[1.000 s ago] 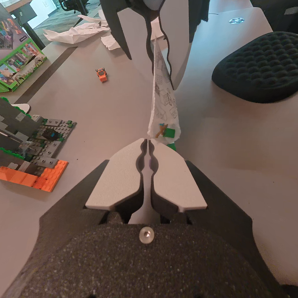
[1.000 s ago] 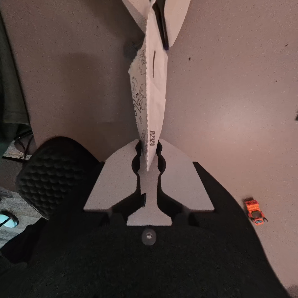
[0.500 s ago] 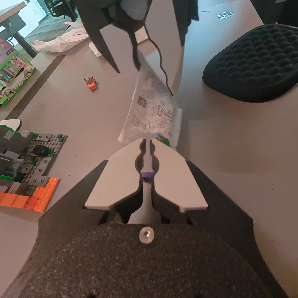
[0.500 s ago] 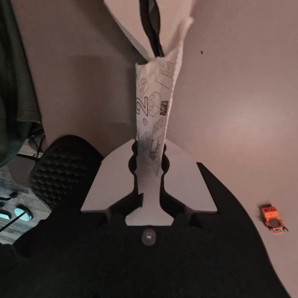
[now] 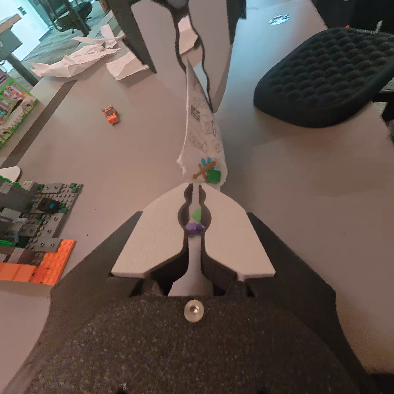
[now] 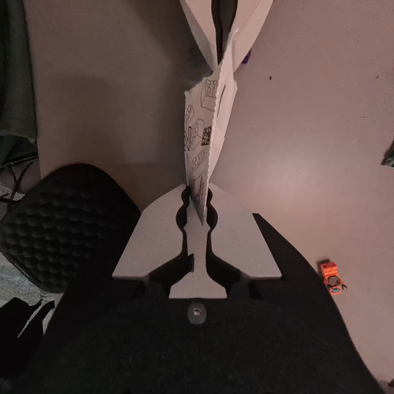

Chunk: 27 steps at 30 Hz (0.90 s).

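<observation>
A: Where's the bag, and who has it?

B: The white paper bag [image 6: 199, 136] with printed brick drawings hangs between the two grippers, above the tabletop [image 5: 128, 162]. The right gripper [image 6: 198, 191] is clamped on one corner, w/ both pads against the paper. The right wrist view shows that clearly. In the left wrist view it's only a pair of fingers coming in from the top, w/ the bag's tip between them.

A: And the left gripper [image 5: 195, 188]?

B: Its fingers sit close together w/ a thin slit between them, and the bag's torn end is right at the tips. I can't tell if any paper is pinched in there, from either view.

A: Anything only the left view gives?

B: Yes, it looks into the torn end: a brown sword piece [image 5: 203, 170], a green brick [image 5: 213, 177] and a bit of blue. A blurred green piece [image 5: 196, 214] and a purple piece [image 5: 193, 228] show between its own fingers. It also has the brick build [image 5: 32, 223] on grey and orange plates at left, a green box [image 5: 12, 113] and crumpled paper [image 5: 81, 61] farther back.

A: What shows in both views?

B: An orange toy vehicle [image 6: 331, 277], alone on the tabletop, and a black honeycomb cushion [image 6: 64, 223]. The right view shows none of the bag's contents, just the printed outside.
</observation>
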Motion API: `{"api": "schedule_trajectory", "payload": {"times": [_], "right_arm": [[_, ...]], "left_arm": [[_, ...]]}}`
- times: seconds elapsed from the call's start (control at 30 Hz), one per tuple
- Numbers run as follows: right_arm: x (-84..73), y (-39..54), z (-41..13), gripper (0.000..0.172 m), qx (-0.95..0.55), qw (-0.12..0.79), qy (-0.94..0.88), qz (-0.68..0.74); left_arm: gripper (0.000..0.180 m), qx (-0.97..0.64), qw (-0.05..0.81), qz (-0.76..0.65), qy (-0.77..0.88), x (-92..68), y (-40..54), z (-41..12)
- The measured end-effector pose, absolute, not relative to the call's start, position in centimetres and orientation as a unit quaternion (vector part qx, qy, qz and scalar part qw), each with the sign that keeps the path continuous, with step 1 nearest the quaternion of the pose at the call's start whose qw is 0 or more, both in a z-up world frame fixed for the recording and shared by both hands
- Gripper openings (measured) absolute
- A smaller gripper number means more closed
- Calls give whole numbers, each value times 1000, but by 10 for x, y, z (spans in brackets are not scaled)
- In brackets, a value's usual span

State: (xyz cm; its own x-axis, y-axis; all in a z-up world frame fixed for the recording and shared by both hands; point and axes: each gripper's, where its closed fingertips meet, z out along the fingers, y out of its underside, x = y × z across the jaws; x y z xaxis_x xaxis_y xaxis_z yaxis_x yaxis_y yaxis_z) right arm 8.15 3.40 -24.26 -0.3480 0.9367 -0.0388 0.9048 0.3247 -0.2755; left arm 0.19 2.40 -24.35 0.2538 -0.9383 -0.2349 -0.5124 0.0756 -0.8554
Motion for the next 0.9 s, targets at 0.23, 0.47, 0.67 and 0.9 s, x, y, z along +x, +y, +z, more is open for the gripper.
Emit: {"api": "schedule_trajectory", "payload": {"times": [0.23, 0.47, 0.67, 0.9], "right_arm": [[81, 27, -246, 12, -555, 90, -813, 149], [78, 17, -247, 12, -536, 94, -818, 187], [77, 9, -247, 11, -518, 89, -822, 218], [78, 5, -247, 11, -505, 74, -827, 236]], "left_arm": [[11, -609, 453, -259, 598, 15, 7, -245], [14, -577, 464, -222, 634, 19, 7, -246], [18, -558, 446, -191, 674, 17, 6, -256], [17, -531, 408, -170, 723, 13, 9, -258]]}}
